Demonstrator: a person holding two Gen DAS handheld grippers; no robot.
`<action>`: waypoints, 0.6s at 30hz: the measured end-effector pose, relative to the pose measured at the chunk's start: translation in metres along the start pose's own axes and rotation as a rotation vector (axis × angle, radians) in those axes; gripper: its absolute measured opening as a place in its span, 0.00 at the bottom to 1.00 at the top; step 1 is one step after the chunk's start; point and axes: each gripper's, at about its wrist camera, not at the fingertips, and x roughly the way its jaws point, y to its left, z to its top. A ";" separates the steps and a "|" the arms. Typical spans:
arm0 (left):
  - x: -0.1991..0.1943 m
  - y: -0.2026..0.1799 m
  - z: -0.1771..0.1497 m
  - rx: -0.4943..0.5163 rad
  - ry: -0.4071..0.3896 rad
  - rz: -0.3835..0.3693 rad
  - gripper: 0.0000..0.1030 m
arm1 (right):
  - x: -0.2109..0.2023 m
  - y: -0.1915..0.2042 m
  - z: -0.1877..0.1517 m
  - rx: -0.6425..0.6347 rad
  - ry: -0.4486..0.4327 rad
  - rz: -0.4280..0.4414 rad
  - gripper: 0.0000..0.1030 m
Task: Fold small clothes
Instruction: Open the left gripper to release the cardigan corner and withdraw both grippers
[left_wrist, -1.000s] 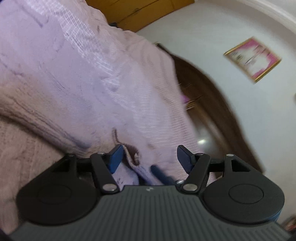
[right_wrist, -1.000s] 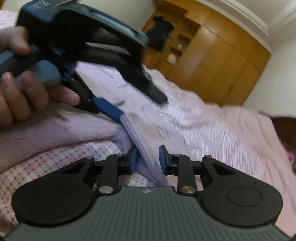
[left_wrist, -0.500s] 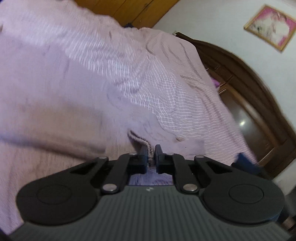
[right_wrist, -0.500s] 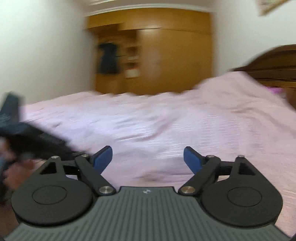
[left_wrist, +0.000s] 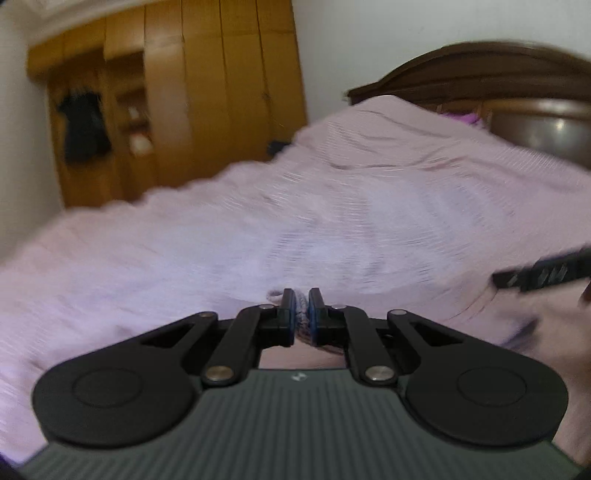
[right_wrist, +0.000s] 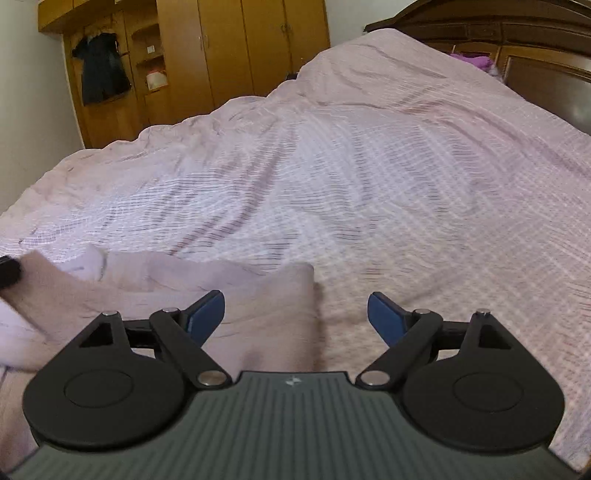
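Left wrist: left tongs (left_wrist: 301, 314) level, pinching pink garment (left_wrist: 303, 318) edge.

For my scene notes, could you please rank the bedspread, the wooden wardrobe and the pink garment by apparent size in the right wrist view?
1. bedspread
2. wooden wardrobe
3. pink garment, though partly hidden and nearer the camera, so its rank against the wardrobe is unsure.

The left tongs (left_wrist: 301, 312) point forward and slightly downward, their blue pads drawn nearly together and pinching a fold of pale knit cloth (left_wrist: 302, 317) between them. The right tongs (right_wrist: 295, 314) tilt more steeply downward, jaws spread wide with nothing between the blue pads. In the left view, the right tongs appear blurred at the far right edge.
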 end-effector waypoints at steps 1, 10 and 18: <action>-0.003 0.011 -0.003 0.015 -0.001 0.022 0.08 | 0.006 0.012 0.003 -0.012 -0.002 -0.011 0.87; -0.020 0.120 -0.037 -0.170 -0.067 0.187 0.08 | 0.051 0.037 0.013 -0.015 0.101 -0.061 0.87; 0.001 0.208 -0.066 -0.590 0.063 -0.149 0.14 | 0.071 0.045 -0.001 -0.144 0.141 -0.166 0.87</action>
